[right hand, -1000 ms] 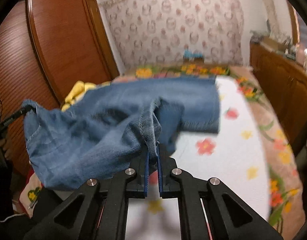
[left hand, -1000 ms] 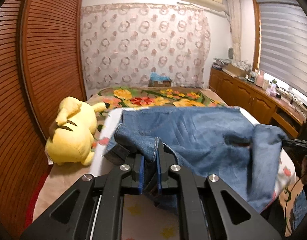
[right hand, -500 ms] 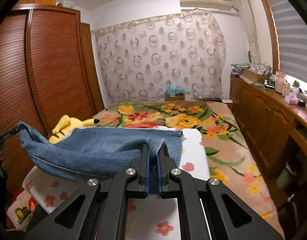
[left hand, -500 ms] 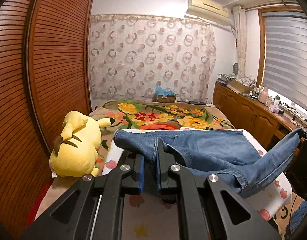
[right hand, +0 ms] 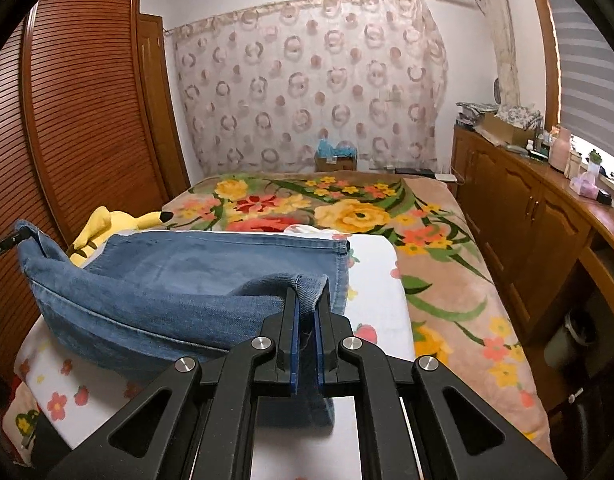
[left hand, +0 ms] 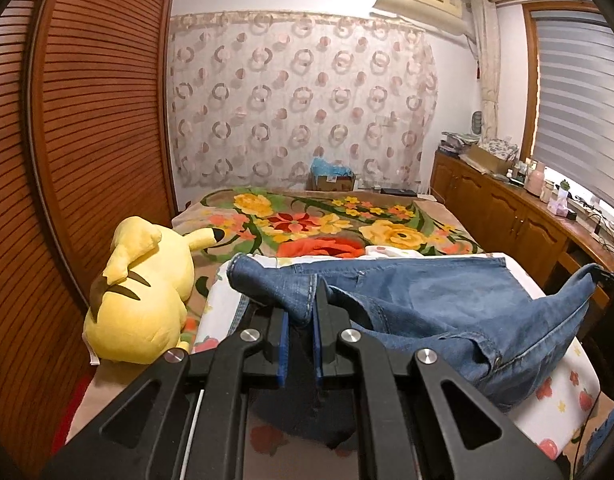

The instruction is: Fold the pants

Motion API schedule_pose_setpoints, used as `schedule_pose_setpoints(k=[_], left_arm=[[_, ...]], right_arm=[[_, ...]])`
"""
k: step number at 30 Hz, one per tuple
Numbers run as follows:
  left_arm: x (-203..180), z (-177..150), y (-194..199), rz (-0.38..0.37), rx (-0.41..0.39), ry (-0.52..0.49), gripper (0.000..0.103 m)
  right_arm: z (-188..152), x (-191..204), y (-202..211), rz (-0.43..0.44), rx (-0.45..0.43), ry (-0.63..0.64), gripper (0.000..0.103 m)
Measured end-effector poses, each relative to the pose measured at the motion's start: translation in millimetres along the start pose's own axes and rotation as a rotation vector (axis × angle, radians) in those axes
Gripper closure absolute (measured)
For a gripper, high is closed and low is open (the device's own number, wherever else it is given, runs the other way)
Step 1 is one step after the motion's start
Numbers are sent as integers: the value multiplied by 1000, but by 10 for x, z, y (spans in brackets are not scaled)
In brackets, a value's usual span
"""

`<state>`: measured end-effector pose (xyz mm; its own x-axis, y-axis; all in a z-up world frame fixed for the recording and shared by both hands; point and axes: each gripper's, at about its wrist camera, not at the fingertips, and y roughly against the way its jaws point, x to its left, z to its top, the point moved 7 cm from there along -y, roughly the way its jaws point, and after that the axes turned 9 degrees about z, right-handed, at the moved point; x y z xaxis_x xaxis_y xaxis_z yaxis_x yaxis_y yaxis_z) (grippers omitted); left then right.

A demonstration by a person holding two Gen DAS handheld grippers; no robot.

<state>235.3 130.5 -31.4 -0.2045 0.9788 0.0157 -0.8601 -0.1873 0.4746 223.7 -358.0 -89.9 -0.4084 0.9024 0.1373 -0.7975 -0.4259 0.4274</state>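
Blue denim pants [left hand: 427, 304] hang stretched between my two grippers above a white flowered sheet [left hand: 563, 392] on the bed. My left gripper [left hand: 301, 312] is shut on a bunched denim edge at the left end. My right gripper [right hand: 307, 304] is shut on the hem at the right end. In the right wrist view the pants [right hand: 167, 280] sag in a long fold toward the left, and their far layer lies flat on the sheet [right hand: 379, 292]. At the right edge of the left wrist view the denim rises to a lifted corner, and what holds it there is hidden.
A yellow plush toy [left hand: 143, 300] lies at the bed's left side beside the slatted wooden wardrobe [left hand: 79, 140]. A floral blanket [right hand: 347, 208] covers the far bed. Wooden cabinets [right hand: 527, 216] with clutter on top line the right wall. A cardboard box [left hand: 333, 180] sits by the curtain.
Both grippers lifted and drew apart with the denim still clamped. The crumpled pants have pulled out into a long taut fold above the sheet.
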Motion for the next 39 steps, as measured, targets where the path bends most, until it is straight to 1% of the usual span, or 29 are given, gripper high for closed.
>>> schedule_pose_setpoints(k=[7,13,18,20,25,30,34,36,39], left_arm=[[-67,270,-294,8,-13,-4,93],[-91,489,-662,11,-2,-5,93],[-141,581,-1060,19,28,-15,93],[-155,579,-1247,19,49,-15,93],[-188,530,-1574,22,92,-23,93],[-228,459,-1793,20,124,-38,92],[-225,414,-1920,18,145,-36,92],[-236,404,-2013,12,166,-30,92],[-254,336,-2085,10,202,-49,90]], right_arm=[[323,-29,-80,-19,-26,21,98],[551,-91,-365,-37,-27,33,98],[615,-161,-744,-57,13,42,98],[660,-188,-891,-64,28,43,98],[726,-210,-1154,-84,67,54,98],[745,-250,-1401,-105,108,51,98],[833,-277,-1587,-119,138,43,98],[849,-283,-1648,-126,154,40,98],[841,-310,-1757,-131,187,31,98]])
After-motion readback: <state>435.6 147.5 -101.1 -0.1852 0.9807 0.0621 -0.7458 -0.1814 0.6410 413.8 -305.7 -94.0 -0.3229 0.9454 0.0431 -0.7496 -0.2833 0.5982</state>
